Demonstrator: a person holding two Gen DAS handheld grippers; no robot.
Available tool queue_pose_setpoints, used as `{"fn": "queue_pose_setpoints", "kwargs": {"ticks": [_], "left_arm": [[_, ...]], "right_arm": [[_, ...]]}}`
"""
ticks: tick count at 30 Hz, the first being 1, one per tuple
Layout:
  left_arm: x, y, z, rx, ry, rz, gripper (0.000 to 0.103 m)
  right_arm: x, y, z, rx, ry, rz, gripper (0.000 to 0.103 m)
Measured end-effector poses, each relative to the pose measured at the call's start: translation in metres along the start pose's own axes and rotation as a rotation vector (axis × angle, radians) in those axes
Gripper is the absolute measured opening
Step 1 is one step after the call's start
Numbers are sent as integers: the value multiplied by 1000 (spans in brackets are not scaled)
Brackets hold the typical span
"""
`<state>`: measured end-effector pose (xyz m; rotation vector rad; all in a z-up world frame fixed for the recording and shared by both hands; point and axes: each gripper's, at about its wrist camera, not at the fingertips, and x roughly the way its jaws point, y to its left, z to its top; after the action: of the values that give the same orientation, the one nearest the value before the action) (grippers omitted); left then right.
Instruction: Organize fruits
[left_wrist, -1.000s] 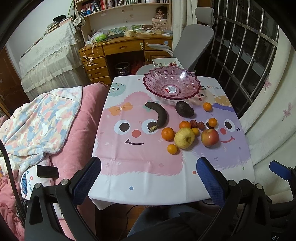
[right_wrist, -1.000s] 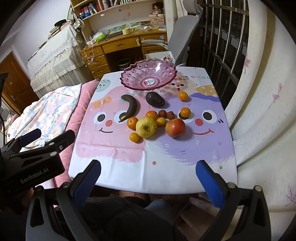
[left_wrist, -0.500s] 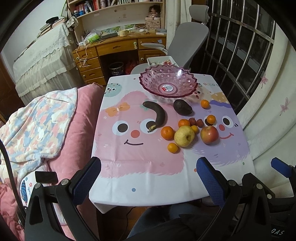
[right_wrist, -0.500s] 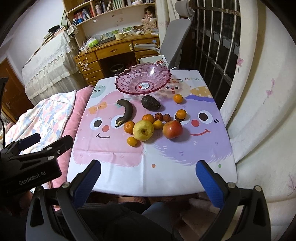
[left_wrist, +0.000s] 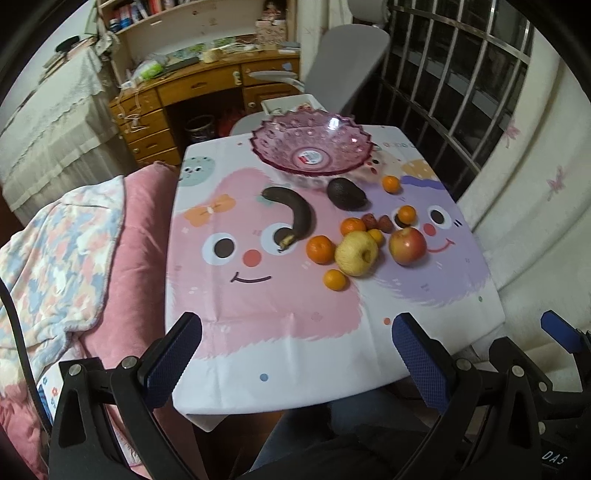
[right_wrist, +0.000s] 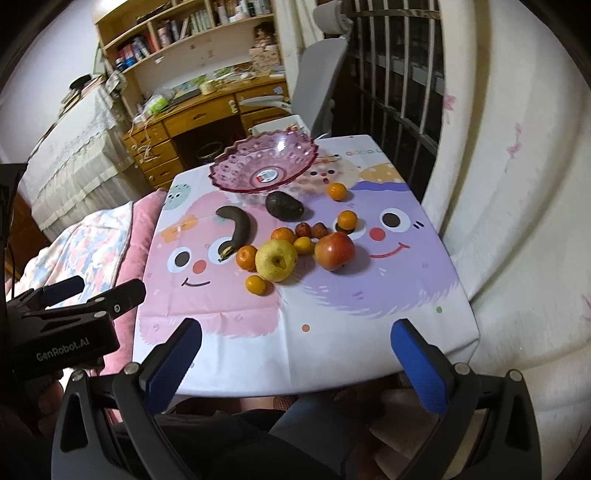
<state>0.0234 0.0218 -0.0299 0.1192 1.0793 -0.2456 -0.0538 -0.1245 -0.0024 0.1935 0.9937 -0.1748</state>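
A pink glass bowl (left_wrist: 312, 142) (right_wrist: 263, 162) stands empty at the table's far end. In front of it lie a dark banana (left_wrist: 295, 214) (right_wrist: 239, 227), an avocado (left_wrist: 345, 194) (right_wrist: 283, 206), a yellow apple (left_wrist: 356, 253) (right_wrist: 276, 259), a red apple (left_wrist: 407, 245) (right_wrist: 334, 251), several small oranges (left_wrist: 320, 249) (right_wrist: 246, 257) and two small red fruits (left_wrist: 376, 221) (right_wrist: 310, 229). My left gripper (left_wrist: 295, 354) is open and empty above the table's near edge. My right gripper (right_wrist: 295, 354) is open and empty, also at the near edge.
The table wears a cartoon-face cloth (left_wrist: 258, 314) (right_wrist: 369, 295). A pink cushion and patterned blanket (left_wrist: 74, 240) lie to the left. A grey chair (left_wrist: 343, 62) and wooden desk (left_wrist: 207, 85) stand behind; a barred window (left_wrist: 461, 74) is at right.
Both grippers have drifted slightly closer to the table and the views have shifted a little. The fruits and bowl have not moved. Both grippers stay open.
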Motion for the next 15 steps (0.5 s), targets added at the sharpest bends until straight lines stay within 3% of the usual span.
{"fn": "queue_pose_setpoints", "kwargs": {"ticks": [9, 15], "left_arm": [[34, -20, -3, 104, 85, -99, 102], [72, -32, 2, 126, 207, -112, 102]], "right_arm": [[6, -8, -16, 28, -15, -44, 103], [26, -21, -18, 23, -6, -45, 103]]}}
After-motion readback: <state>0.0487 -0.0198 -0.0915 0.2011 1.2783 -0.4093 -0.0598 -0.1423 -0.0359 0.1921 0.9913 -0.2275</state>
